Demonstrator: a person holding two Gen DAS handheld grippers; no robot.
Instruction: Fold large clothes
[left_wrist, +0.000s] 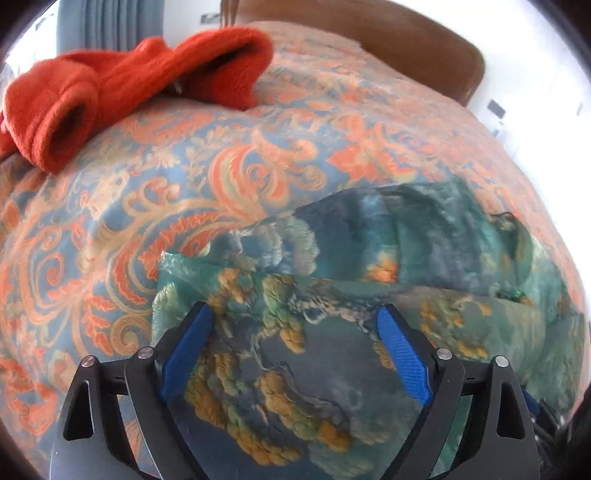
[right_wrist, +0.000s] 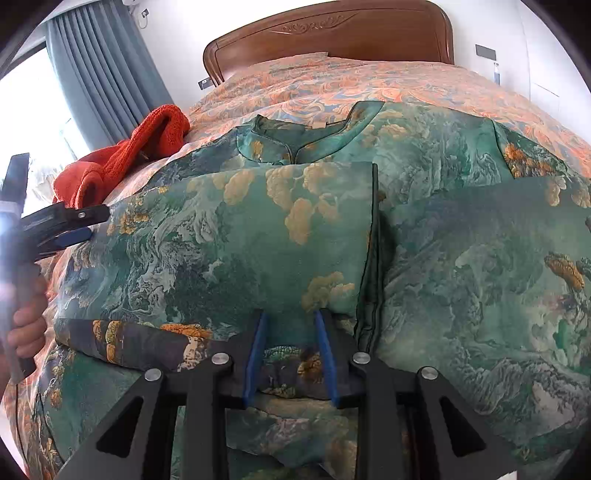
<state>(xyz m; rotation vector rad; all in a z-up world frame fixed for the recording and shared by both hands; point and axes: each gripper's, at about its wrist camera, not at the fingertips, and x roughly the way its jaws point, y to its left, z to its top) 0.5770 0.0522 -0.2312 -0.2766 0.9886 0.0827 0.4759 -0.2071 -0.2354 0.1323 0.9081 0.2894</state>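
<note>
A large green garment (right_wrist: 443, 229) printed with golden clouds and trees lies spread on the bed, collar toward the headboard, with its left part (right_wrist: 258, 236) folded over the body. It also shows in the left wrist view (left_wrist: 369, 277). My left gripper (left_wrist: 295, 314) is open above the garment's left edge, blue pads wide apart; it also shows in the right wrist view (right_wrist: 79, 225). My right gripper (right_wrist: 291, 317) is part open, its blue pads on either side of a fold of the garment at its near edge.
An orange-red fleece garment (left_wrist: 122, 92) lies crumpled on the bed's left side, also visible in the right wrist view (right_wrist: 122, 162). The bedspread (left_wrist: 184, 177) is orange and blue floral. A brown wooden headboard (right_wrist: 332, 33) stands at the far end, grey curtains (right_wrist: 103, 70) left.
</note>
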